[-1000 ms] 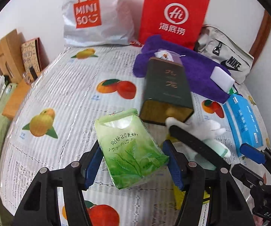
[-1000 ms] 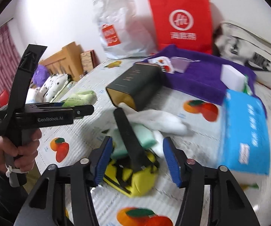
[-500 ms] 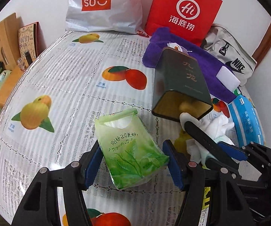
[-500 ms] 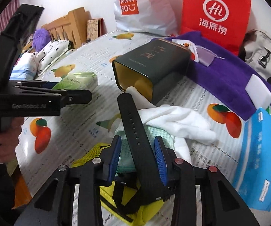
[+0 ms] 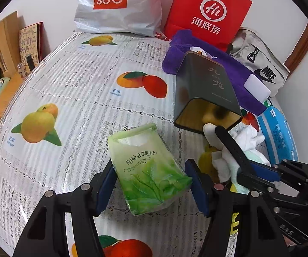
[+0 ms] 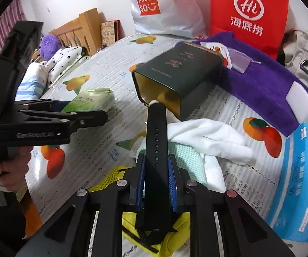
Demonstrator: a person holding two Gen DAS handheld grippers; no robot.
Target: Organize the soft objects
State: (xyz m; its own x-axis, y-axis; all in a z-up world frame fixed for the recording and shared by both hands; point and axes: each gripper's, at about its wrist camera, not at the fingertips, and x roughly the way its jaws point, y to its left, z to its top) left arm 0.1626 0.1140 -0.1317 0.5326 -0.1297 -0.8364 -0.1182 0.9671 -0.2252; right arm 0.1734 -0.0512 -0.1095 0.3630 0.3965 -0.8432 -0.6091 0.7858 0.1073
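Observation:
A green tissue pack (image 5: 147,171) sits between the pads of my left gripper (image 5: 150,182), which is shut on it just above the fruit-print tablecloth (image 5: 85,90). The right wrist view shows the same pack (image 6: 89,101) and the left gripper (image 6: 85,115) at the left. My right gripper (image 6: 156,171) is closing its jaws on a black strap (image 6: 156,132), and both blue pads press its sides. The strap lies over a mint cloth (image 6: 188,160), a white cloth (image 6: 207,135) and a yellow mesh bag (image 6: 168,235). Its far end reaches the mouth of a dark green tin (image 6: 179,75) lying on its side.
Behind the tin lies a purple towel (image 6: 261,85) with a white sponge (image 6: 301,100). A blue tissue box (image 6: 299,182) is at the right. A MINISO bag (image 5: 115,4), a red bag (image 5: 209,15) and a grey Nike bag (image 5: 261,64) line the back wall. A bed is off the left edge.
The right jaws have narrowed from well apart to gripping the black strap. Both grippers have come closer to the table and the tin. The left gripper still holds the green pack.

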